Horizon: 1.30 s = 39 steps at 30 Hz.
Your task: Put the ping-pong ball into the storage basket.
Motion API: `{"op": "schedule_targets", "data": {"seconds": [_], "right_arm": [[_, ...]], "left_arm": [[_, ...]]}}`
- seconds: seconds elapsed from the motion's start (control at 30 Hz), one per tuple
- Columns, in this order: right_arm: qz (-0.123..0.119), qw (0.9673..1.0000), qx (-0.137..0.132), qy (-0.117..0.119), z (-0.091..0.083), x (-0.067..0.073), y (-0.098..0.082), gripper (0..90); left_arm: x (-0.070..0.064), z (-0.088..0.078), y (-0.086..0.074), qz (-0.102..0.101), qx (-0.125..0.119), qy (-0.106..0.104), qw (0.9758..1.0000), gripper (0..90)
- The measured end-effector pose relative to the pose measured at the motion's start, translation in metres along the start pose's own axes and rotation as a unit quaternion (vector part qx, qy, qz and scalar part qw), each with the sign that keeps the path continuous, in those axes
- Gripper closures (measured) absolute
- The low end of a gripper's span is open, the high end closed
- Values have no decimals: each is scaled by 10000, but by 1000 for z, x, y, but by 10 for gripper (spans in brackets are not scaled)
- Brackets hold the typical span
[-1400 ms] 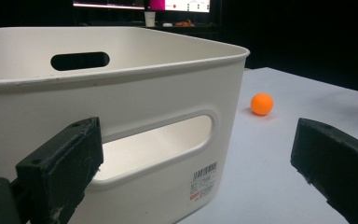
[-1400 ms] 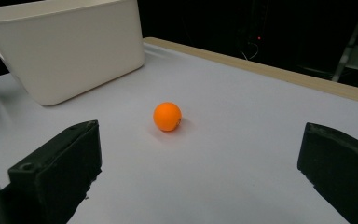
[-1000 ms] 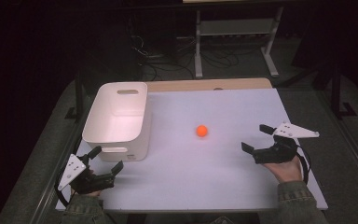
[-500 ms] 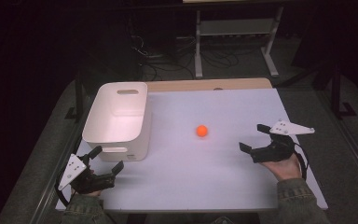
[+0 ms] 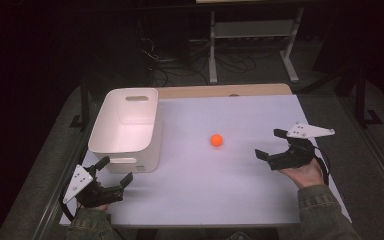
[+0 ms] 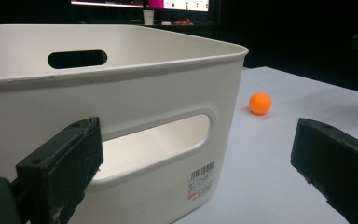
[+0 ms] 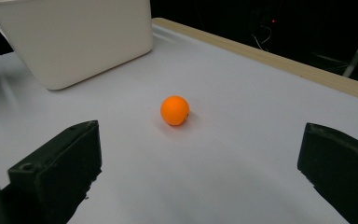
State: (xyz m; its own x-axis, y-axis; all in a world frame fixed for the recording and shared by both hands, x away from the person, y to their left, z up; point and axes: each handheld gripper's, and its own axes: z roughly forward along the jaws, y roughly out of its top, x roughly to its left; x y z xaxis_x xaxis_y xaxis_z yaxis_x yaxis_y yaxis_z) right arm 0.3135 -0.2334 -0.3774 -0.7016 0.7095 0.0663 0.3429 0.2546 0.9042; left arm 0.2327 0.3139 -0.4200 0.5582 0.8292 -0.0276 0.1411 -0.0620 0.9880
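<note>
A small orange ball [image 5: 216,140] lies alone on the white table top, right of a white plastic bin [image 5: 147,152] with handle slots. My right gripper [image 5: 269,143] is open, low over the table a short way right of the ball and pointing at it. In the right gripper view the ball [image 7: 175,110] sits ahead between the wide-apart jaws of the gripper [image 7: 200,144]. My left gripper [image 5: 115,170] is open at the front left, just before the bin's near wall [image 6: 158,93]. The ball [image 6: 260,103] shows beyond that wall's right corner.
The bin [image 7: 84,37] looks empty inside from above. A wooden strip [image 5: 225,91] runs along the table's far edge. Behind it, in the dark, stand a metal rack [image 5: 252,30] and cables on the floor. White table surface [image 5: 205,185] lies between the two grippers.
My right gripper has crept a little to the left, nearer the ball, still open. The left gripper, the ball and the bin have not moved.
</note>
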Motion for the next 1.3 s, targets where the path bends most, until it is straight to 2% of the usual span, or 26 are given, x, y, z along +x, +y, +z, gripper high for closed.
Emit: {"op": "schedule_targets", "data": {"seconds": [0.23,0.4,1.3], "right_arm": [[41,9999,97,97,6,-3,6,0],[-32,9997,207,108,10,-4,12,0],[-212,9987,443,164,21,-8,31,0]], "left_arm": [[0,-1,0,-4,-5,17,10000,18],[0,-1,1,-3,-12,15,10000,18],[0,-1,1,4,-37,0,10000,18]]}}
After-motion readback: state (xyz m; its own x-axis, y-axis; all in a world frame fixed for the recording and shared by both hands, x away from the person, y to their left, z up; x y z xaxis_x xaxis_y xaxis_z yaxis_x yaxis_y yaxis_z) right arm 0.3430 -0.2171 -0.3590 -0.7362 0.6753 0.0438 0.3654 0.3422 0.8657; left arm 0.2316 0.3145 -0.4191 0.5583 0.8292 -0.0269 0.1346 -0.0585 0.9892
